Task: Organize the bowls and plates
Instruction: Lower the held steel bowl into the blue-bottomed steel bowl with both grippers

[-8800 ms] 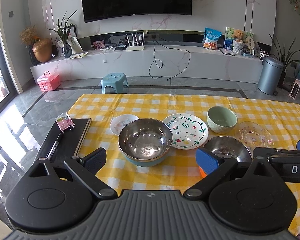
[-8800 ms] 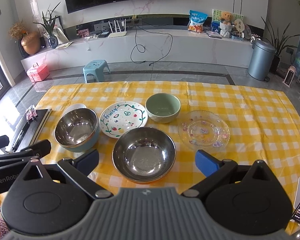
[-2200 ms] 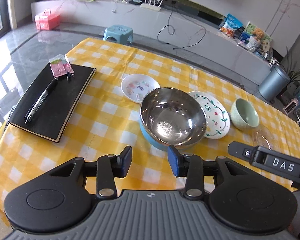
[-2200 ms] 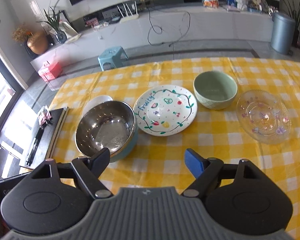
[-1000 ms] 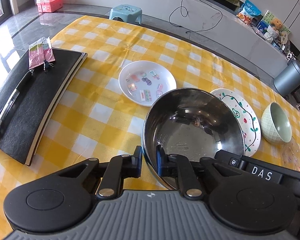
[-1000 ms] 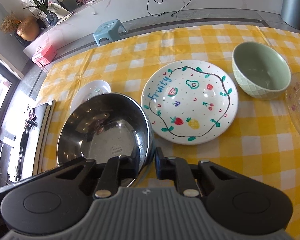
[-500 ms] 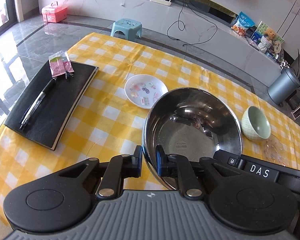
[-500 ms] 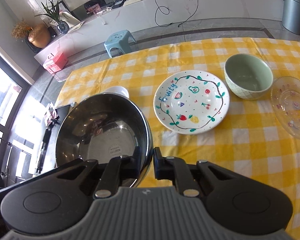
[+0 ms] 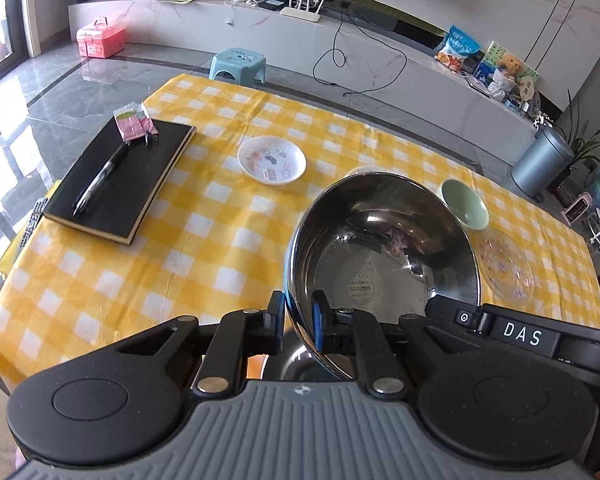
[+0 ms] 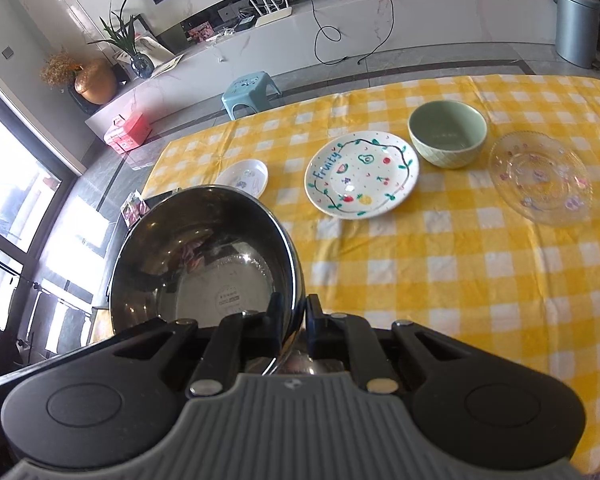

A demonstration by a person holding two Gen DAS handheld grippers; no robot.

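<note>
Above the table (image 9: 228, 248), the left tool (image 9: 298, 322) and right tool (image 10: 298, 322) each clamp the steel bowl's (image 9: 380, 248) rim.

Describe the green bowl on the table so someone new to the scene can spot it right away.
Start at the yellow checked tablecloth and look to its far side. There the painted plate lettered "Fruity" and a clear glass plate lie, with the green bowl between them, a little farther back. It is the only pale green ceramic piece, deep-sided with a quilted outer wall, unlike the flat plates.
</note>
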